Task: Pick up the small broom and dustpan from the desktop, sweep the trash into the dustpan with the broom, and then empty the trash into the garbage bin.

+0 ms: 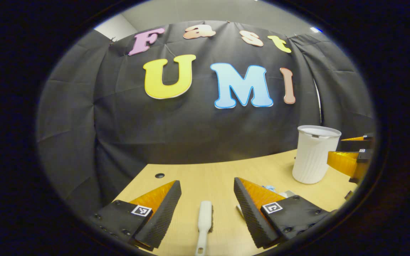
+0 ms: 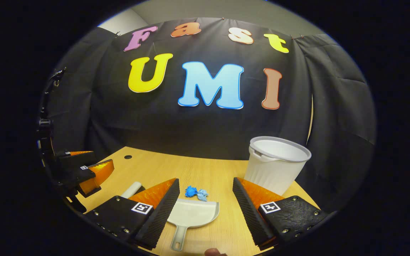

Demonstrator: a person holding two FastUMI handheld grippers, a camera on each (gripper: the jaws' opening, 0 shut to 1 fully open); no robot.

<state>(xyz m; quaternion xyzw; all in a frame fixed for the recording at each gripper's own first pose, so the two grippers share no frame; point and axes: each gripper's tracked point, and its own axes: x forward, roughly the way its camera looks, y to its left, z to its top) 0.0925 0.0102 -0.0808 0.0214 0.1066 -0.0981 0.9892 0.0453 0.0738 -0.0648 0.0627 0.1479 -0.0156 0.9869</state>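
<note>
In the left gripper view, a small white broom (image 1: 204,224) lies flat on the wooden table (image 1: 212,174), right between the fingers of my open left gripper (image 1: 206,182) and a little below them. In the right gripper view, a white dustpan (image 2: 192,213) rests on the table with its handle toward me, under my open right gripper (image 2: 205,180). A crumpled blue piece of trash (image 2: 195,192) sits just beyond the dustpan's lip. The white ribbed garbage bin (image 2: 276,163) stands upright at the right. One end of the broom (image 2: 132,189) pokes out behind my left finger.
The bin (image 1: 315,154) stands at the table's back right, with the right gripper (image 1: 351,160) beside it at the edge. The left gripper (image 2: 84,170) hovers at the far left. A cable hole (image 1: 159,175) marks the table's back left. Black cloth walls the booth.
</note>
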